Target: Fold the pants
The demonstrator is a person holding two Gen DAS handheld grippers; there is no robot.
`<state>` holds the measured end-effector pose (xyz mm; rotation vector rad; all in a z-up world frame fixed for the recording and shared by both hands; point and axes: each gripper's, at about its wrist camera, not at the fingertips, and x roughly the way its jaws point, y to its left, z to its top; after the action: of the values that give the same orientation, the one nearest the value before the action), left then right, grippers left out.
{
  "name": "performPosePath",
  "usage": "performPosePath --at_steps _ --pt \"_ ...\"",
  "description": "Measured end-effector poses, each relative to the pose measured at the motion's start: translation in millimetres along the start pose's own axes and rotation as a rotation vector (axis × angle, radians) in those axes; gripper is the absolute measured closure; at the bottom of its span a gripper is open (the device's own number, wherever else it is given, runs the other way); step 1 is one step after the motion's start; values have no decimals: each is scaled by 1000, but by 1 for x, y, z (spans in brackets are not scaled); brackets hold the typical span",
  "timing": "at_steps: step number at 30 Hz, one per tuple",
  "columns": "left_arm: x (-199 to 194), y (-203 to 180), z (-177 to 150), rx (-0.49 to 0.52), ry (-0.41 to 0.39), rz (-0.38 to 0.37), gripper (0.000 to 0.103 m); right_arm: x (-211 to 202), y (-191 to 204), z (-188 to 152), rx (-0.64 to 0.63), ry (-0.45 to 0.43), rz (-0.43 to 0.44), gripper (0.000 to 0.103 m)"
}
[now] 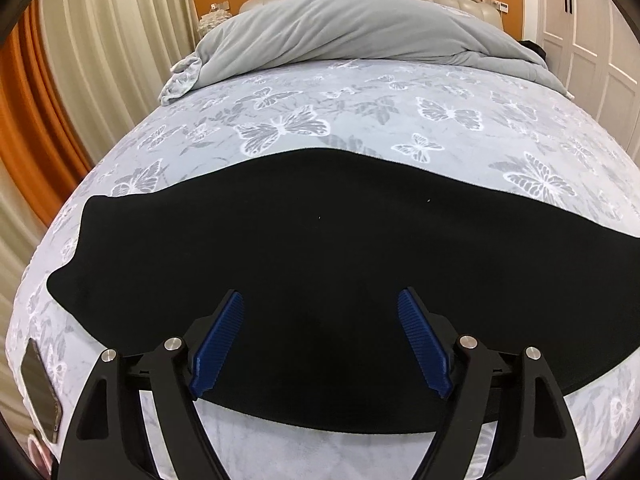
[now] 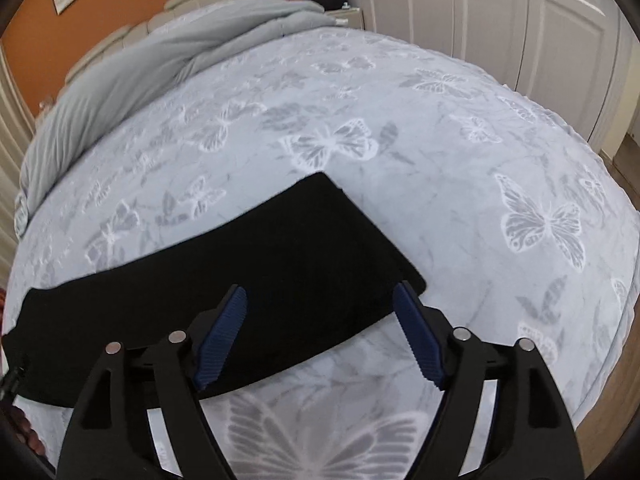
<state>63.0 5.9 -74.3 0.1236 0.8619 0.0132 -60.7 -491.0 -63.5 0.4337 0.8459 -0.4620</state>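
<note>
Black pants [image 1: 320,240] flat on butterfly bedspread [image 1: 400,92], apparently folded lengthwise; both grippers' fingers [image 1: 218,344] spread wide, empty.

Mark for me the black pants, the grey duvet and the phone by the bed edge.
black pants [image 1: 304,240], left wrist view, middle of the flat cloth.
grey duvet [image 1: 352,28], left wrist view, middle of the bunched heap.
phone [image 1: 40,392], left wrist view, its dark screen.

Beyond the spread left gripper [image 1: 320,300], the black pants [image 1: 304,248] run off the frame's right edge. Left of the right gripper [image 2: 320,296], the pants [image 2: 248,264] vanish past the frame edge; motion blurs the butterfly bedspread [image 2: 460,184].
</note>
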Motion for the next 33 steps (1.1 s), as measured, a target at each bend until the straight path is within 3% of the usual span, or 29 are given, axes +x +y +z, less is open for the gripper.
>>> performPosePath --at_steps 3,7,9,20,22,25,27,28,31,33 --pt "1 1 -2 7 2 16 26 -12 -16 -1 71 -16 1 19" --pt "0 6 -2 -6 3 23 24 -10 -36 2 132 -14 18 18" --pt "0 10 -1 -24 4 25 23 0 -49 3 156 7 -13 18" --pt "-12 1 -5 18 -21 -6 23 43 -80 -10 301 143 29 17" --pt "-13 -2 -6 29 -26 -7 22 46 -78 -9 298 134 22 16" --pt "-15 -2 -6 32 -28 -11 22 32 -73 -2 294 62 -7 19" --pt "-15 0 -5 26 -29 -8 21 15 -69 5 278 -20 41 20" --pt "-15 2 -4 15 -29 -9 21 15 -65 7 243 -10 66 21" --pt "-14 7 -2 -9 -15 -23 21 33 -56 3 173 59 34 29" --pt "-13 8 -3 -21 -7 -33 21 47 -53 -1 138 106 30 42"
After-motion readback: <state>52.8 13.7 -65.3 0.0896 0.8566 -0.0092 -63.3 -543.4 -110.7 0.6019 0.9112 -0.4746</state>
